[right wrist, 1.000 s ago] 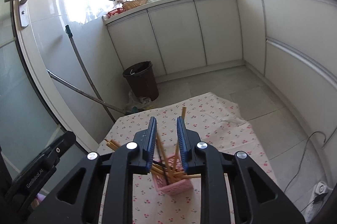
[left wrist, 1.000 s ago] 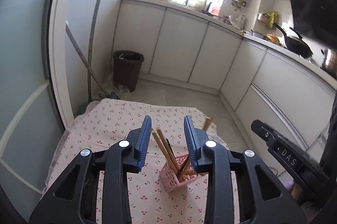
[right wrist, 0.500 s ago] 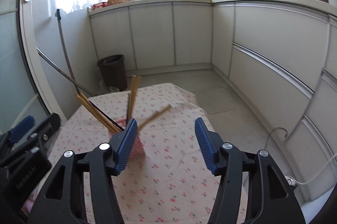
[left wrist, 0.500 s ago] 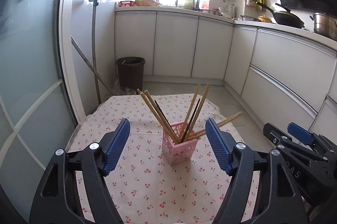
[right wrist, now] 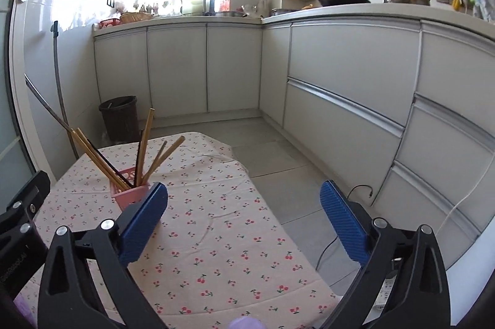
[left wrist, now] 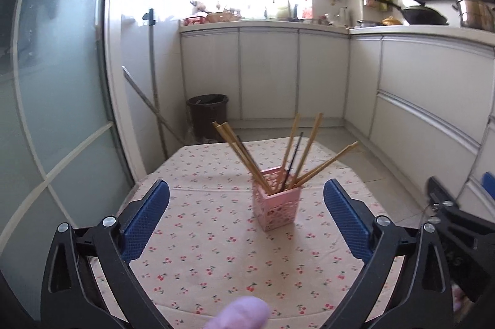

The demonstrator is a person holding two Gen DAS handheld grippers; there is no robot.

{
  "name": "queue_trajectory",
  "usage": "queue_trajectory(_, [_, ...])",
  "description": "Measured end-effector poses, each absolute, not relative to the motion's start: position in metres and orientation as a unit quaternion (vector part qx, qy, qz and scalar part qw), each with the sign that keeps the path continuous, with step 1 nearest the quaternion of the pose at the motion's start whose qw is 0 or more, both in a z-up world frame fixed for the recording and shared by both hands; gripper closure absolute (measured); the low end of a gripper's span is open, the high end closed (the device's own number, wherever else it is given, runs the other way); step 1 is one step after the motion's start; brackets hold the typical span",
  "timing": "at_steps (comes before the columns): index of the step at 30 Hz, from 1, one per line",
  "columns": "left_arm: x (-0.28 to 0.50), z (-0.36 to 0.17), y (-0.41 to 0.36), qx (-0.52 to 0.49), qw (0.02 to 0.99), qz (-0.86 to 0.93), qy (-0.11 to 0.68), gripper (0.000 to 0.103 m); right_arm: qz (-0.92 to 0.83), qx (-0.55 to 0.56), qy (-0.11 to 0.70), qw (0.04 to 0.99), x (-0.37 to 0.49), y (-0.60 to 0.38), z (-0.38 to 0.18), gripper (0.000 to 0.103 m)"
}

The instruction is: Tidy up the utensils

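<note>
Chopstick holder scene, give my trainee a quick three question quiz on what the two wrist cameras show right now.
1. True or false: the chopsticks stand in the pink holder.
2. What pattern is on the tablecloth?
3. The left gripper and right gripper are: A both open and empty, B both shut on chopsticks, C one open and one shut.

Key: 1 true; 2 small red cherries; 3 A.

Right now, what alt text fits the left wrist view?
A pink perforated plastic holder full of splayed wooden chopsticks stands on a cherry-print tablecloth, framed between the open blue-padded fingers of the left hand-held gripper. White kitchen cabinets and a dark bin lie beyond.
</note>
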State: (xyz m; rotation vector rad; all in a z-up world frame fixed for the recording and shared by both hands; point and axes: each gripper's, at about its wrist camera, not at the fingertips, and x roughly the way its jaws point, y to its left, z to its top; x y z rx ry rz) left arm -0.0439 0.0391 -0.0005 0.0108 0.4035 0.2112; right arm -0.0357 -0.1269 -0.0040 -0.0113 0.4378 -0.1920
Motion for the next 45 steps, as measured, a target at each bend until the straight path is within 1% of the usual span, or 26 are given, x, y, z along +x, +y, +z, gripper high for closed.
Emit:
queue_trajectory(4, [-0.041, -0.005, 0.04, -0.002, 0.972, 0.096, 0.212, 0.007, -0.113, -0.012, 0.217, 0.969, -0.037, -0.13, -0.008, 0.007])
queue_trajectory(8, [-0.035, -0.012, 0.039, -0.004, 0.968, 0.084, 0.236, 0.007, -0.117, -0.011, 0.23, 0.966, -0.033, -0.132, -0.014, 0.007])
queue_trajectory(17, [-0.027, -0.022, 0.04, -0.009, 0.962, 0.079, 0.26, 0.007, -0.108, 0.003, 0.264, 0.958, -0.023, -0.132, -0.026, 0.007])
queue_trajectory(45, [-0.02, -0.031, 0.038, -0.007, 0.957, 0.08, 0.277, 0.007, -0.103, 0.014, 0.287, 0.952, -0.017, -0.131, -0.035, 0.007])
